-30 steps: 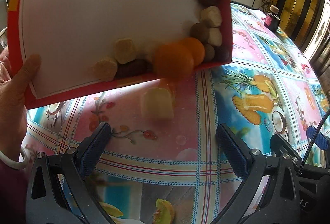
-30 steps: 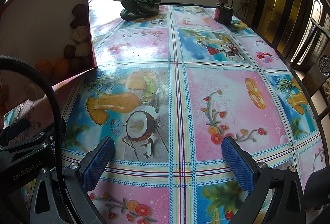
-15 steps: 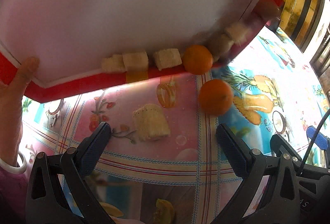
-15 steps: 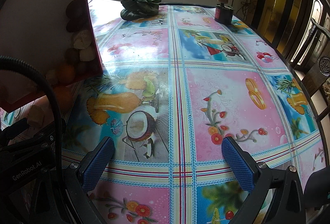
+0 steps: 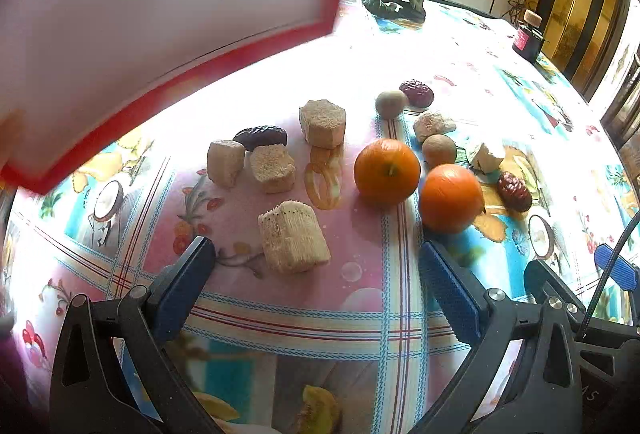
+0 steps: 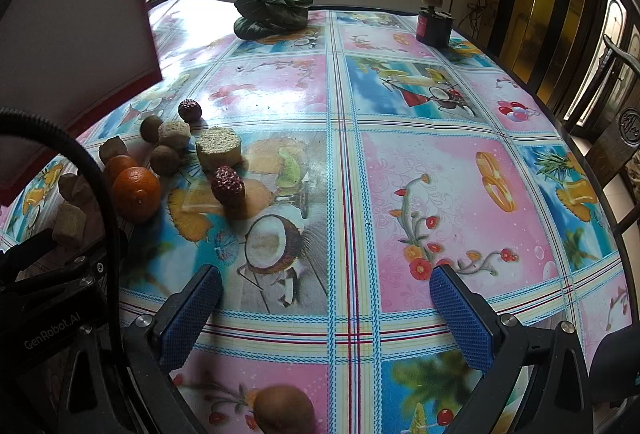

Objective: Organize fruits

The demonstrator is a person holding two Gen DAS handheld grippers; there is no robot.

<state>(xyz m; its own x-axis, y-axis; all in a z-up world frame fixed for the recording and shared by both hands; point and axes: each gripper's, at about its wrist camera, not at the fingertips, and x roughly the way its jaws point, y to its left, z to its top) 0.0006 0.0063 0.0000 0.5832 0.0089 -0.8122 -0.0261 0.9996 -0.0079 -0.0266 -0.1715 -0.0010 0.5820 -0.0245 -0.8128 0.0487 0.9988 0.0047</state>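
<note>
Fruits — round oranges (image 5: 387, 170), brown dates, pale cane chunks (image 5: 293, 242) — have been tipped off the red-rimmed white tray (image 5: 160, 6), lifted at ten o'clock, onto the printed tablecloth (image 6: 400, 154), so sorting can be begun with the left gripper (image 5: 316, 286) and right gripper (image 6: 326, 318) both spread and empty.

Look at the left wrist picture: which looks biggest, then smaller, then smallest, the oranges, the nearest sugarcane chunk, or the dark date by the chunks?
1. The nearest sugarcane chunk and the two oranges look about alike; the chunk lies closer to the camera, so I won't rank them.
2. The dark date looks clearly smallest.

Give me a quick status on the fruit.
Both tongs open, empty. Oranges, dates, cane chunks scattered on tablecloth. Red-edged board tilted overhead left.
</note>
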